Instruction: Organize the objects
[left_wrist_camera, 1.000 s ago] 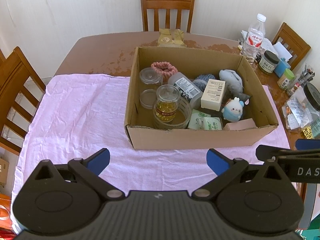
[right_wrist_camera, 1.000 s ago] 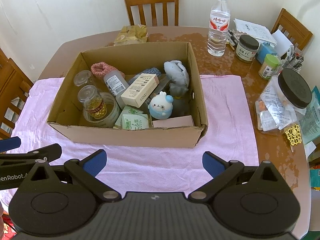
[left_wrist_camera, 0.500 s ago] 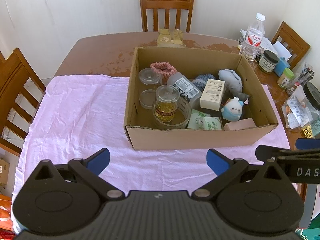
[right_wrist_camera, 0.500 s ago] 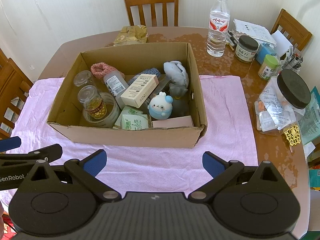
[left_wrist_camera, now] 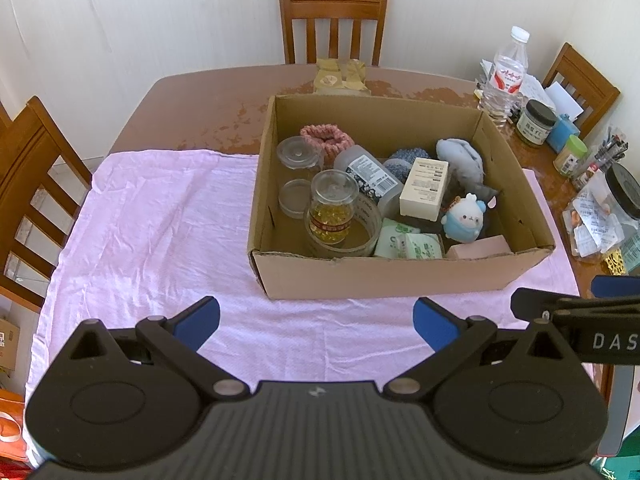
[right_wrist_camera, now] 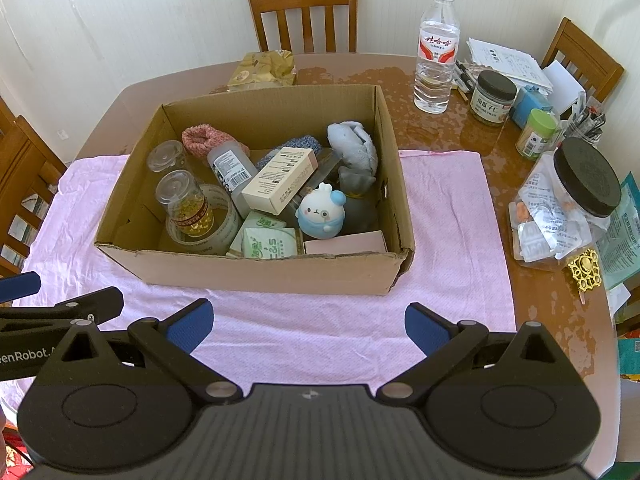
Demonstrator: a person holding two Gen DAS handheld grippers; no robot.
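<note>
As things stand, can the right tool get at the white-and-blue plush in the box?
Probably yes: the right tool is open, the plush sits uncovered near the cardboard box's near wall, with nothing overhead.

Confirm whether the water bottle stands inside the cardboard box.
No: the water bottle stands on the bare table, beyond the far right corner of the box.

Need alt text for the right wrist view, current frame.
An open cardboard box crammed with small items, including a white-and-blue plush toy and a jar of yellow capsules, sits on a pink cloth over a wooden table. The right tongs hang open and empty in front of it.
</note>
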